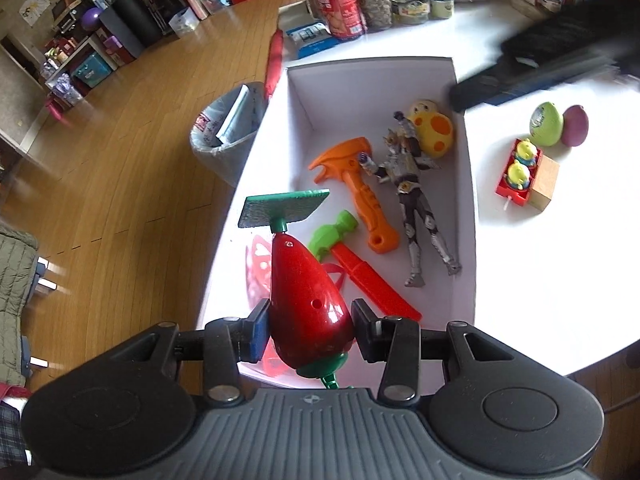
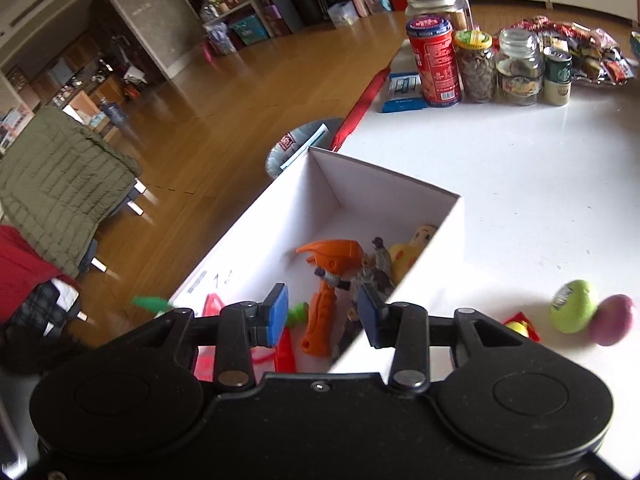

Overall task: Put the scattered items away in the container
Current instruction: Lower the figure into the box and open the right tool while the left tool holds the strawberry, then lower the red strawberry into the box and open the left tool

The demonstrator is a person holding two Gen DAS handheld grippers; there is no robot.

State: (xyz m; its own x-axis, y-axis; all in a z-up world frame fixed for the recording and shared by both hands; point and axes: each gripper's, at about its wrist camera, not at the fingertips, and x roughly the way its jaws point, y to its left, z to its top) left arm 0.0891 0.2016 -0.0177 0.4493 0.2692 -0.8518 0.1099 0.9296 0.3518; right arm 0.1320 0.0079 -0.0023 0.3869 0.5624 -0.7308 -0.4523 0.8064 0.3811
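My left gripper [image 1: 310,322] is shut on a red strawberry-shaped toy [image 1: 306,300] with a green stem and flat green top, held over the near end of the white box [image 1: 468,168]. In the box lie an orange toy axe [image 1: 356,184], a green and red toy hammer [image 1: 352,256], a grey action figure [image 1: 416,196], a yellow spotted toy [image 1: 434,128] and a pink piece [image 1: 256,264]. My right gripper [image 2: 322,314] is open and empty above the box's near right wall [image 2: 424,264]. A green egg [image 2: 574,306], a purple egg [image 2: 612,320] and a red toy car [image 1: 518,170] lie on the table.
Jars and cans [image 2: 476,68] and snack packets [image 2: 592,52] stand at the table's back. A wooden block [image 1: 544,182] sits beside the red car. A grey bin [image 1: 226,128] stands on the wooden floor left of the table. The right gripper shows blurred in the left wrist view [image 1: 560,68].
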